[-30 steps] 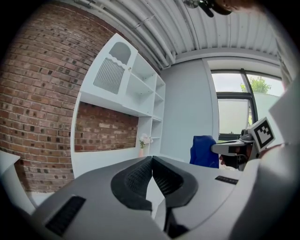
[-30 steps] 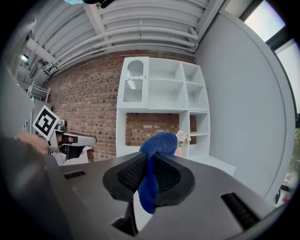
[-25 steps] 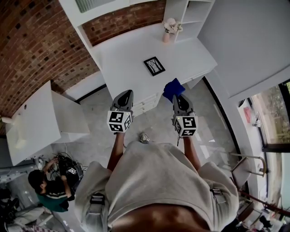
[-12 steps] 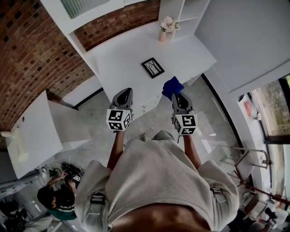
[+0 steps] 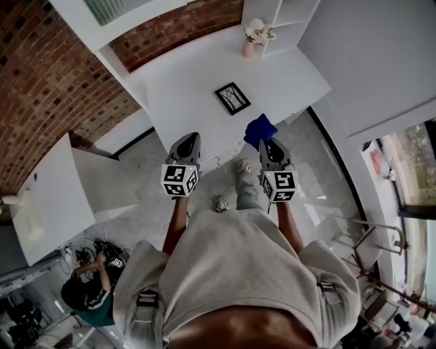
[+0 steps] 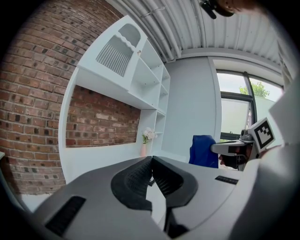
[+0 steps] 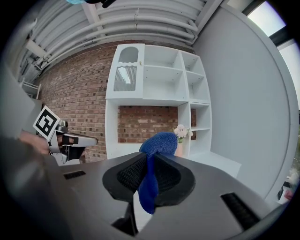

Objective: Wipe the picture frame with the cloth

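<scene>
Right gripper point(image 5: 266, 141) is clamped on a blue cloth point(image 5: 259, 129), and in the head view the bunched fabric covers its tips. In the right gripper view the cloth is pinched between the two jaws, one end bulging above them and a narrow tail hanging below. How far the rest of it hangs is hidden by the gripper's own body.

Left gripper point(image 5: 191, 139) has its jaws pressed together with nothing between them. It is level with the right one and well apart from it.

The picture frame point(image 5: 232, 98) is on the white desk point(image 5: 184, 88), near the cloth but not touching it. From above I cannot tell whether it lies flat or leans. Its dark picture is too small to make out. Neither gripper view shows the frame, since each gripper's grey body blocks the desk top.

A pink vase of flowers point(image 5: 251, 48) stands at the back of the desk beside a white shelf unit point(image 5: 286, 20), whose top is cut off. The person's torso point(image 5: 238, 272) fills the lower part of the head view and hides the floor beneath. Another person point(image 5: 87, 294) crouches at the lower left, partly cut off.
</scene>
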